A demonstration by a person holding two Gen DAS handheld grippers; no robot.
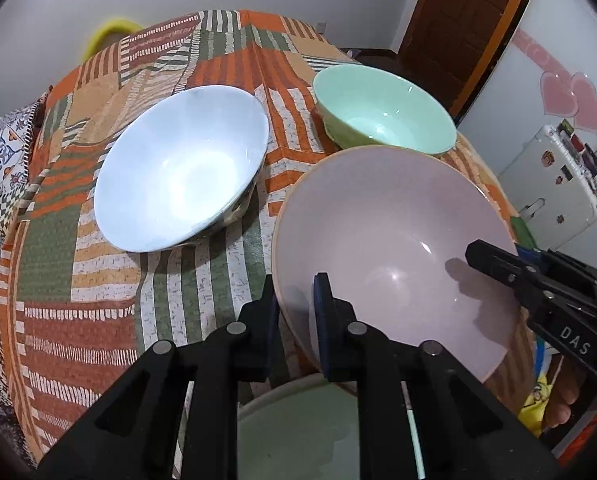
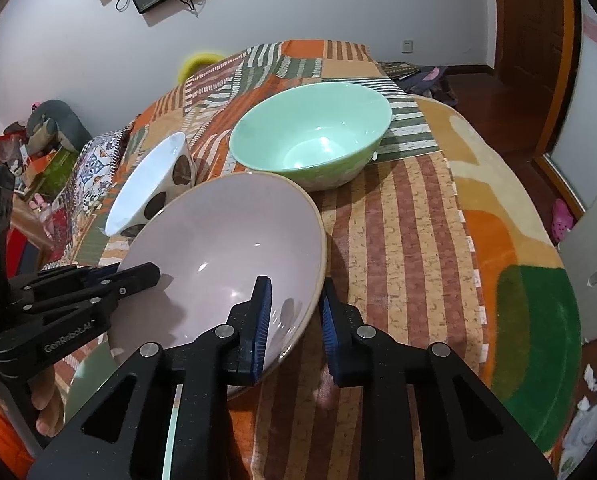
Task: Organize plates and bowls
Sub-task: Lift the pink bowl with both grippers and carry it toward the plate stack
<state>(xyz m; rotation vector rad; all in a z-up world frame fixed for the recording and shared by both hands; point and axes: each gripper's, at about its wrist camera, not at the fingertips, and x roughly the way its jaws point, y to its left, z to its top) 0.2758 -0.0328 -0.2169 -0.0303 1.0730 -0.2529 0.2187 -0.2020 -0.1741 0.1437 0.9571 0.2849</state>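
Note:
A wide pale pink bowl [image 1: 386, 240] [image 2: 218, 232] sits at the near side of the table. My left gripper [image 1: 294, 284] is shut on its left rim, one finger inside and one outside. My right gripper [image 2: 295, 284] is shut on the opposite rim in the same way. Each gripper shows in the other's view: the right gripper [image 1: 476, 254] and the left gripper [image 2: 150, 270]. A pale green plate [image 1: 318, 432] [image 2: 80, 376] lies just below the bowl's near edge. I cannot tell whether the bowl is off the cloth.
A white bowl with brown spots [image 1: 178, 168] [image 2: 150, 184] stands to the left, and a mint green bowl [image 1: 382, 112] [image 2: 310, 132] just behind the pink one. The patchwork tablecloth [image 1: 78, 280] [image 2: 398, 240] covers a round table. A yellow chair back [image 1: 110, 32] is behind it.

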